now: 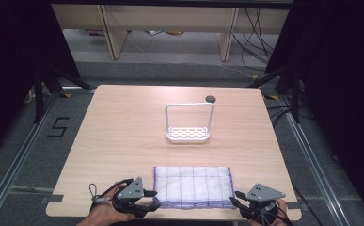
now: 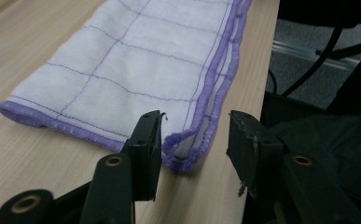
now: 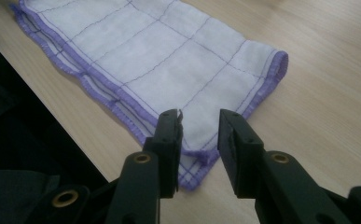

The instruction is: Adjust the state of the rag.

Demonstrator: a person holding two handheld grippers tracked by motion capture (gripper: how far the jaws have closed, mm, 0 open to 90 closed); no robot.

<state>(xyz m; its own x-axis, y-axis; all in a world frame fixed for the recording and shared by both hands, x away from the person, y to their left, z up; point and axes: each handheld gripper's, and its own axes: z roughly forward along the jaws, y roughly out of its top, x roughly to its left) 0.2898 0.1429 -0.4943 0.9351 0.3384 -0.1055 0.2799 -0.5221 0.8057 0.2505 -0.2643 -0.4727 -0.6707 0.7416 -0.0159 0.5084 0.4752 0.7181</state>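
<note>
1. So, biggest thing first: the wooden table (image 1: pixel 123 122) carries everything, and the folded white cloth (image 1: pixel 193 186) with the purple hem lies flat near the person's edge of it, squarely between the two hands.

2. Further back, well apart from the cloth, stands a white wire rack (image 1: pixel 188 123) with a tall hoop over a perforated base. Looks like the obvious place to hang the cloth, though that's a guess.

3. The left gripper (image 2: pixel 194 140) sits at the cloth's near left corner. Its jaws stand about half open, straddling the purple corner without pressing on it, so nothing is held.

4. The right gripper (image 3: pixel 200 128) is at the near right corner, jaws parted a bit narrower, the hem lying between them, pads not biting either.

5. Step in hand, as it reads: both grippers are lined up on the two near corners, jaws apart, with the cloth lying loose on the wood.

6. Next move probably calls for both jaws to close on the doubled hem together, getting all layers in, then lifting evenly so the fold doesn't slip out or sag on one side.
</note>
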